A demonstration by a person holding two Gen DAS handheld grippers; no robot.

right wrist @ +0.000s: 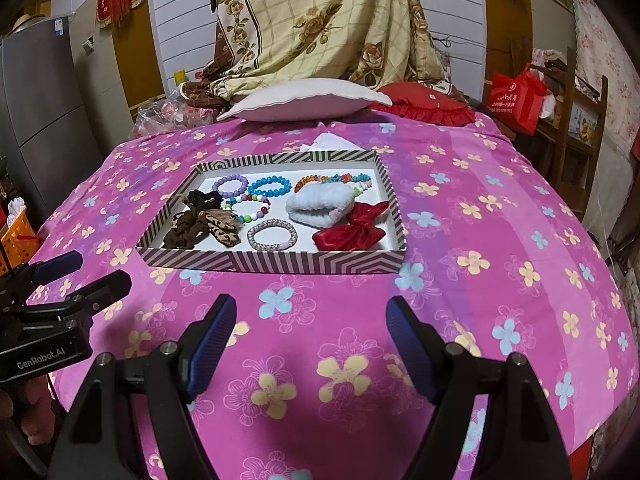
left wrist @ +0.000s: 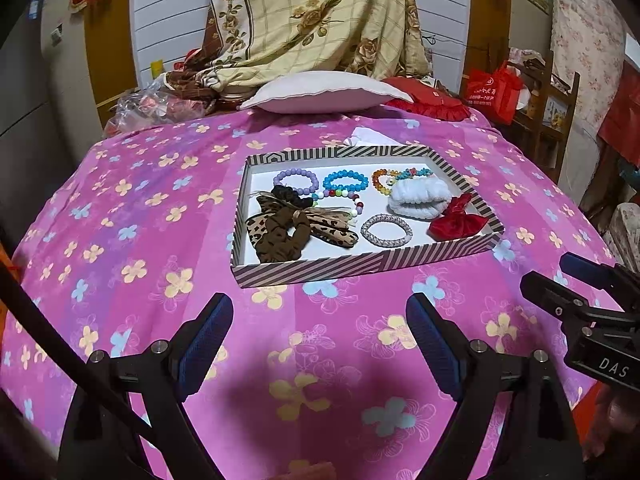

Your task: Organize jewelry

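Note:
A striped shallow box (left wrist: 308,270) (right wrist: 276,262) lies on the pink flowered bedspread. Inside it are a purple bead bracelet (left wrist: 295,181) (right wrist: 231,185), a blue bead bracelet (left wrist: 345,181) (right wrist: 269,187), a silver bracelet (left wrist: 386,230) (right wrist: 272,234), a white scrunchie (left wrist: 418,198) (right wrist: 320,205), a red bow (left wrist: 458,218) (right wrist: 352,230) and brown leopard hair ties (left wrist: 284,228) (right wrist: 200,226). My left gripper (left wrist: 320,320) hovers open in front of the box, nothing between its fingers. My right gripper (right wrist: 310,318) is likewise open and empty, a little short of the box.
A white pillow (left wrist: 326,92) and a red cushion (left wrist: 428,100) lie at the far end of the bed, under a hanging floral quilt (left wrist: 316,16). A red bag (right wrist: 516,96) sits on a wooden shelf at right. An orange basket (right wrist: 16,240) stands at left.

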